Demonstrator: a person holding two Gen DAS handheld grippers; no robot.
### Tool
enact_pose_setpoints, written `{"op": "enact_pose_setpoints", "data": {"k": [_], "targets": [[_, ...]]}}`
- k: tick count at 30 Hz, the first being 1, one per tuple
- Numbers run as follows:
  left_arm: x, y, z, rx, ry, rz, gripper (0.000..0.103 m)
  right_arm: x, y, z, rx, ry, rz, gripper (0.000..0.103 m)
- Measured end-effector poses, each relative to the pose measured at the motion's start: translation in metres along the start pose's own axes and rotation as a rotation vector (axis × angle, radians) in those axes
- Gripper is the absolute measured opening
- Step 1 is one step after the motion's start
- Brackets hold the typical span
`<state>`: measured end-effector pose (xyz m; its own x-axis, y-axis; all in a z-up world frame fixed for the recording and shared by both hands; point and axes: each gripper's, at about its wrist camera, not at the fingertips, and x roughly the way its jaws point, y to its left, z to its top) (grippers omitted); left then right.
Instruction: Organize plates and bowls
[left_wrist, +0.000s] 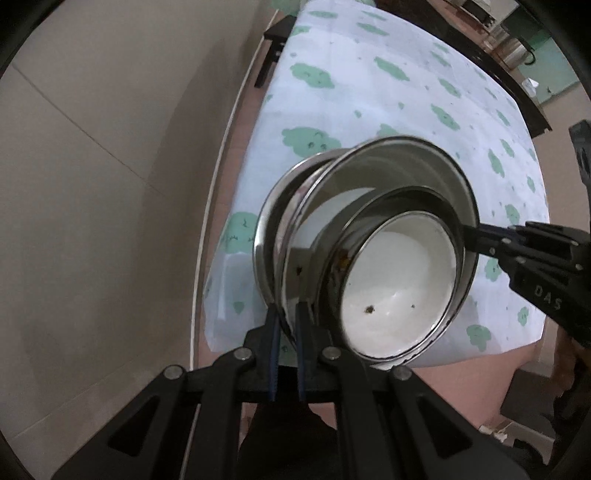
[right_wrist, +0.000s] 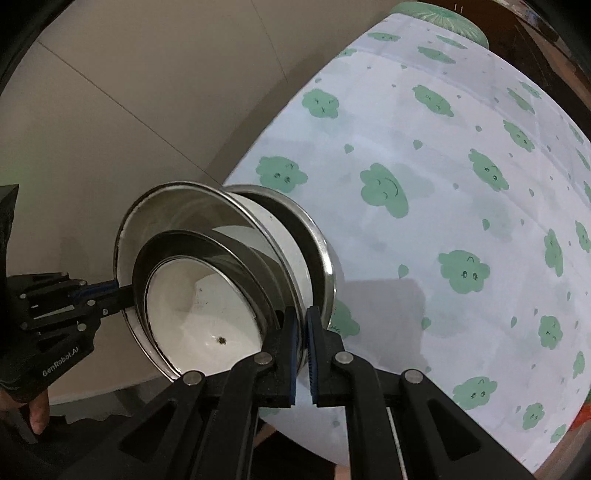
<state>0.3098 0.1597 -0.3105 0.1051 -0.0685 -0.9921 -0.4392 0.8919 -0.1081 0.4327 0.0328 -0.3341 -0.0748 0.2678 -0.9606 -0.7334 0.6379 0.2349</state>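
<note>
Counter cloth (right_wrist: 461, 184), white with green clouds, fills the right of both views; beige floor (left_wrist: 92, 184) lies left. Nested steel bowls (left_wrist: 369, 229), the innermost white inside (left_wrist: 399, 280) with dark specks, hang mid-frame, left gripper (left_wrist: 287, 321) and right gripper (right_wrist: 303, 332) fingers pinching opposite rims.

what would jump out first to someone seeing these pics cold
A nested stack of steel bowls fills the middle of both views, pinched at opposite rims by the left gripper and the right gripper, above the near edge of the table. The innermost bowl is white inside with a dark speck. Behind spreads a white tablecloth printed with green clouds.
</note>
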Motion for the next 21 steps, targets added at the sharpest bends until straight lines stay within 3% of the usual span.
{"op": "enact_pose_setpoints", "data": {"k": [7,12,17,20,21], "targets": [[0.011,0.005,0.006,0.020,-0.006,-0.024,0.004,0.017,0.001,0.006,-0.002,0.040,-0.073,0.006],[0.008,0.005,0.008,0.054,-0.029,-0.026,0.005,0.016,0.001,0.006,0.042,-0.016,-0.098,0.009],[-0.015,0.003,0.002,0.103,-0.132,0.005,0.006,0.000,0.008,0.001,0.080,-0.102,-0.141,0.012],[-0.029,0.001,-0.001,0.132,-0.191,0.016,0.007,-0.011,0.013,-0.004,0.084,-0.134,-0.175,0.028],[-0.033,0.000,-0.002,0.143,-0.204,0.013,0.007,-0.017,0.015,-0.007,0.094,-0.150,-0.185,0.039]]}}
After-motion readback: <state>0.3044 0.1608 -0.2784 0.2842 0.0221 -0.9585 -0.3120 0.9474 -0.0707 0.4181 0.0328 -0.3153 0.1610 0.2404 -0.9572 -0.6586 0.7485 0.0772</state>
